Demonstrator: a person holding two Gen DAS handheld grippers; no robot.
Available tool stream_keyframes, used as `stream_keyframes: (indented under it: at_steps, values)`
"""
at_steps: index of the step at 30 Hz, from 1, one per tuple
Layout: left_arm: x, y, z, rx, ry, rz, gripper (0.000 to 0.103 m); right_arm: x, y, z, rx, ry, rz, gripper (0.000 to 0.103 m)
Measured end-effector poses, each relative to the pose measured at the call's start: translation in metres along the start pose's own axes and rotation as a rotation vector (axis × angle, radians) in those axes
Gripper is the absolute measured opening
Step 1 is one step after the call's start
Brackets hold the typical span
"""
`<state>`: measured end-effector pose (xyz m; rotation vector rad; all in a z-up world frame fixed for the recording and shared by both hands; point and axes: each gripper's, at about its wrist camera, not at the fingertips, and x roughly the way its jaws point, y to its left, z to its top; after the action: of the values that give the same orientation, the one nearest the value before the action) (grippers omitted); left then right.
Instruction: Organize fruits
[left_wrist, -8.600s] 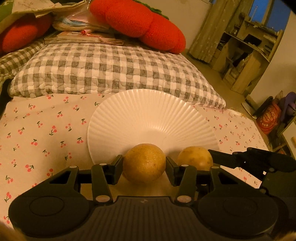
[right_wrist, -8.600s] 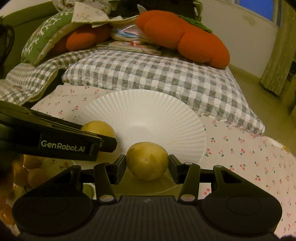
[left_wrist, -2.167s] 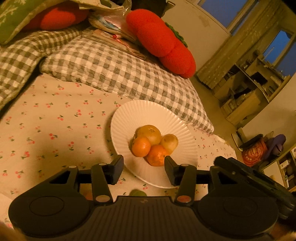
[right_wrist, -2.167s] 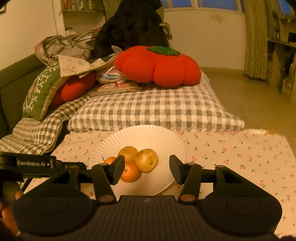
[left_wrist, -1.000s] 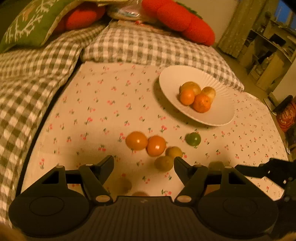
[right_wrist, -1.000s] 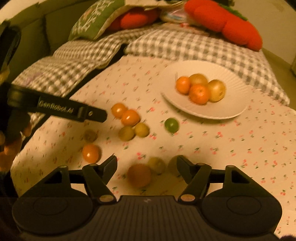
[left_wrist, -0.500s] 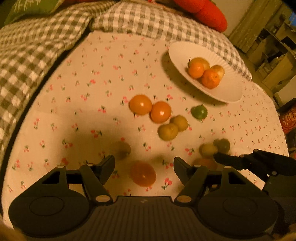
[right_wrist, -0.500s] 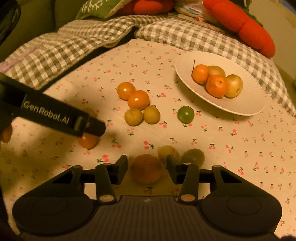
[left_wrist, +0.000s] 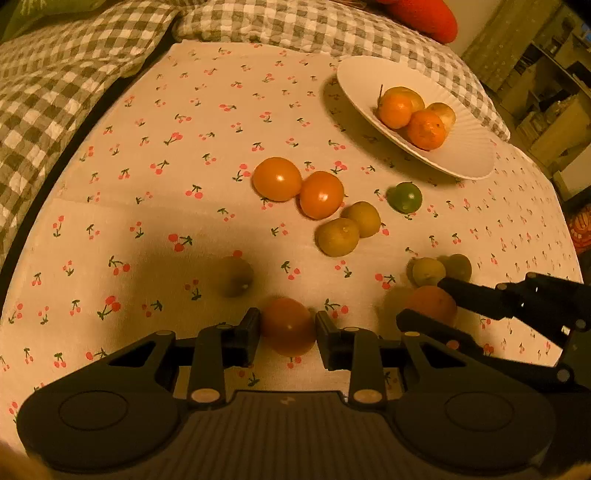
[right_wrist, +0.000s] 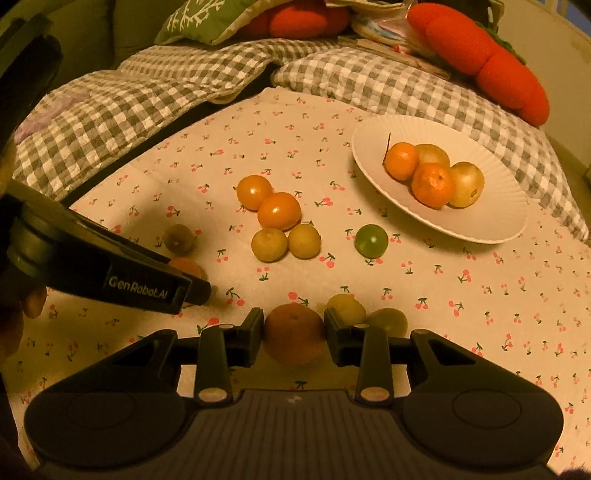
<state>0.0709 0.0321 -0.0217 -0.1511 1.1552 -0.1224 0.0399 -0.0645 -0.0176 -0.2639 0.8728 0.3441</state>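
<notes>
A white ribbed plate at the far right of the cherry-print cloth holds two mandarins and two yellow fruits. Loose fruit lies in the middle: two glossy orange ones, two yellow ones, a green lime and a dark fruit. My left gripper points down at the cloth, its jaws closing, pads against an orange-red fruit. My right gripper is shut on a dull orange resting on the cloth. Two yellow-green fruits sit just behind it.
A grey checked quilt borders the cloth at the back and left. A red pumpkin cushion and a green pillow lie beyond it. Wooden shelves stand past the right edge. The left gripper's arm crosses the right wrist view.
Both grippers have sunk toward the cloth. The left fingers have drawn in around the orange-red fruit. The right fingers, wide a second ago, now clamp the dull orange.
</notes>
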Motion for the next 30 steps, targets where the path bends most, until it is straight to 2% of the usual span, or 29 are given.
stream_keyframes:
  at_steps: [13,24,30]
  values:
    - [-0.024,-0.018,0.009,0.086,-0.128,-0.022,0.017,-0.017,-0.015,0.009,0.056,-0.074,0.003,0.032]
    - [-0.036,-0.027,0.015,0.099,-0.185,-0.025,0.017,-0.030,-0.034,0.015,0.133,-0.150,-0.011,0.032]
    - [-0.041,-0.032,0.026,0.074,-0.195,-0.059,0.017,-0.040,-0.050,0.021,0.173,-0.184,-0.023,0.032]
